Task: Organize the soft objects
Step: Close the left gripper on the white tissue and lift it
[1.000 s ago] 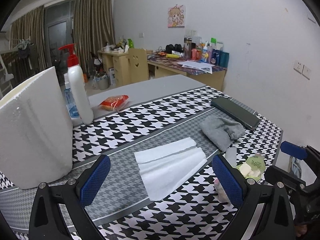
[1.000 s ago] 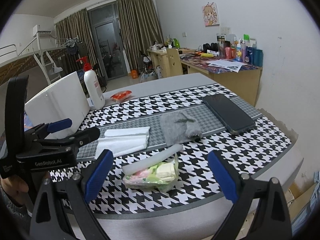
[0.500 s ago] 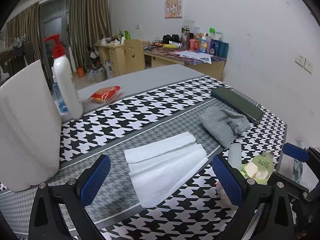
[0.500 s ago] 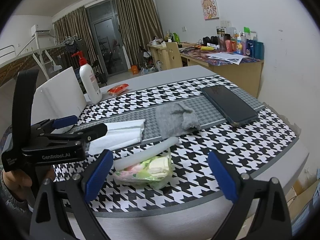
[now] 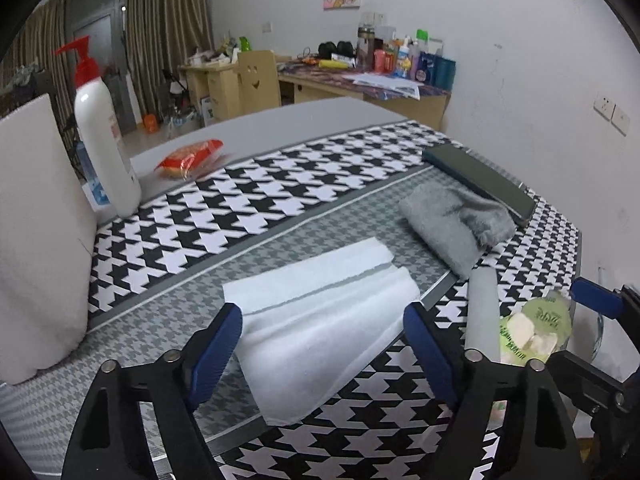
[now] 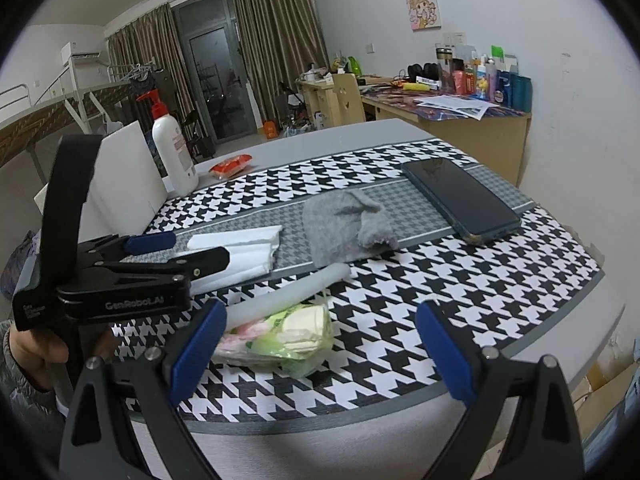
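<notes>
Left tongs point(image 5: 322, 344) nearer white towel point(image 5: 320, 320).

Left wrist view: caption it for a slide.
Left gripper closing around a folded white towel on a houndstooth tablecloth.

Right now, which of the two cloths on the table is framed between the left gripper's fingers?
The white folded towel, lying between the left gripper's closing jaws, pads not yet touching it. The grey cloth lies farther off, beside the dark phone.
</notes>
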`<state>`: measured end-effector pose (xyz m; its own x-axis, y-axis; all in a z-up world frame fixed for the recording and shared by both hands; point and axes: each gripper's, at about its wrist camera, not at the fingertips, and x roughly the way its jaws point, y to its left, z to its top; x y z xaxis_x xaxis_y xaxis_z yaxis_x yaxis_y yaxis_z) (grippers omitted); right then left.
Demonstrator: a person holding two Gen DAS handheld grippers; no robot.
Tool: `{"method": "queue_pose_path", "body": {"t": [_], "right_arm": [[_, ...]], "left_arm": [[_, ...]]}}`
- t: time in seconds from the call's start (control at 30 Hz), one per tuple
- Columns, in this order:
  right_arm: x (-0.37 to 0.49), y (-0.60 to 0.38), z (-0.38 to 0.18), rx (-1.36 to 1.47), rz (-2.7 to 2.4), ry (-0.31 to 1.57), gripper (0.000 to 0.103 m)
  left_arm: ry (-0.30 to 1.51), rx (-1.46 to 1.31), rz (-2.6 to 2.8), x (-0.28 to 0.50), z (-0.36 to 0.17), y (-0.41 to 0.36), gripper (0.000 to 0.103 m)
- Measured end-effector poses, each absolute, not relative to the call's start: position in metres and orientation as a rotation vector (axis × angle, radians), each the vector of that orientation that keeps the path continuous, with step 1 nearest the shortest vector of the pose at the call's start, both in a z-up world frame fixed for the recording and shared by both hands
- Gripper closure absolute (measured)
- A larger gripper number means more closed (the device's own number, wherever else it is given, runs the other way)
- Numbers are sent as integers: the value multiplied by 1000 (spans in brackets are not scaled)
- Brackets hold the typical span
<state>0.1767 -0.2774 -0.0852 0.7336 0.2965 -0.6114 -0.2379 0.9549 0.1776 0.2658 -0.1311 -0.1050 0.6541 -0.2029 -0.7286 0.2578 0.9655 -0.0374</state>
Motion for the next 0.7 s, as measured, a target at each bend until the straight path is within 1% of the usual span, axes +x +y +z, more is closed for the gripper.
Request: {"method": "queue_pose_path", "body": {"t": [0.03, 0.1, 0.13, 0.17, 0.2, 0.27, 0.33, 0.37, 0.4, 0.47, 0.53, 0.57, 0.6, 0.7], "right_arm": [[177, -277, -86, 89, 298, 692, 5], [180, -276, -89, 84, 305, 703, 5], [180, -275, -91, 81, 307, 708, 5], [181, -274, -92, 79, 310, 713, 5], [182, -274, -94, 80, 314, 718, 5], [183, -274, -97, 81, 325, 728, 5], [185, -273, -100, 80, 333, 737, 5], [185, -273, -101, 81, 339, 742, 5], [186, -272, -102, 81, 345, 745, 5], [186, -272, -103, 77, 351, 748, 5], [186, -272, -102, 69, 363, 750, 5], [184, -271, -103, 67, 370, 749, 5], [183, -272, -102, 63, 388, 747, 5], [181, -273, -101, 70, 424, 746, 5]], "left_arm": [[829, 73, -264, 267, -107, -132, 29], [855, 74, -274, 268, -112, -133, 32], [875, 65, -286, 269, -115, -133, 37], [882, 63, -289, 270, -116, -133, 37], [876, 67, -290, 269, -116, -133, 42], [877, 78, -281, 269, -117, -134, 47], [876, 96, -257, 268, -117, -135, 57], [875, 110, -249, 267, -117, -136, 59], [874, 112, -254, 267, -117, -135, 62], [870, 121, -266, 265, -117, -136, 73], [868, 128, -278, 265, -117, -138, 87], [869, 123, -287, 264, -117, -138, 89], [870, 117, -295, 265, -117, -137, 94], [874, 72, -307, 266, -116, -131, 96]]}}
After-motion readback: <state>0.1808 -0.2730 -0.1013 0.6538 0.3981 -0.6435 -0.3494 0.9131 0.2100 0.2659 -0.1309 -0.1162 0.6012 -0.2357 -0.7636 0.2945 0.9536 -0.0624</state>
